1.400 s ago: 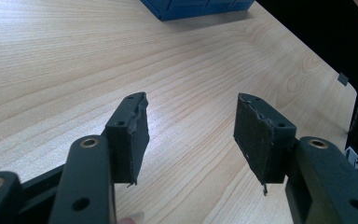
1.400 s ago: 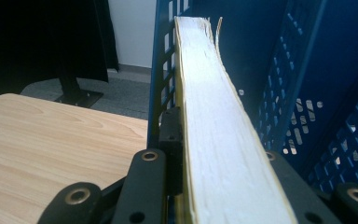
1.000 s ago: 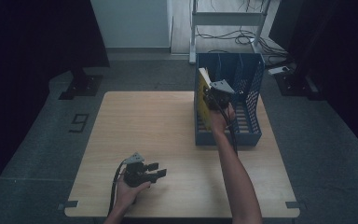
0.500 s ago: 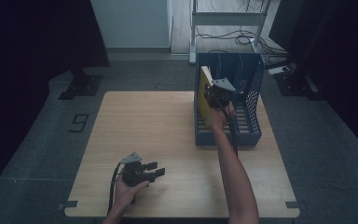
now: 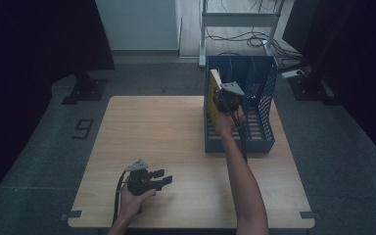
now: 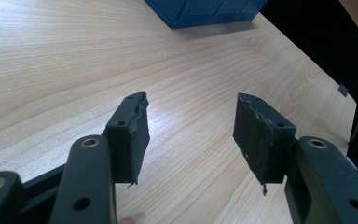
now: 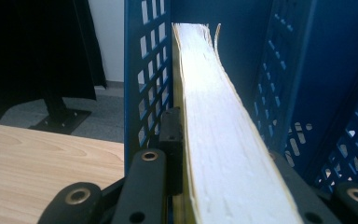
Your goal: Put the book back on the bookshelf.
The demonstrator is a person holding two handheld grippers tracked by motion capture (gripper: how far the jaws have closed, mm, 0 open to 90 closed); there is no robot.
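A thick book (image 5: 215, 98) with a yellow cover and white page edges (image 7: 219, 140) stands upright in the left slot of a blue perforated file rack (image 5: 240, 143). My right gripper (image 5: 227, 95) is shut on the book, one jaw on each cover (image 7: 223, 158), and the rack's left wall (image 7: 144, 70) is close beside the left jaw. My left gripper (image 5: 165, 177) rests low over the near left part of the wooden table (image 5: 152, 127), pointing right. Its jaws (image 6: 191, 126) stand open with nothing between them.
The rack sits at the table's right rear, and its near corner (image 6: 205, 11) lies ahead of the left gripper. A metal shelf frame (image 5: 235, 24) with cables stands on the floor behind the table. Dark stands flank both sides.
The right gripper and the book have shifted only slightly at the rack. The left gripper has stayed where it was.
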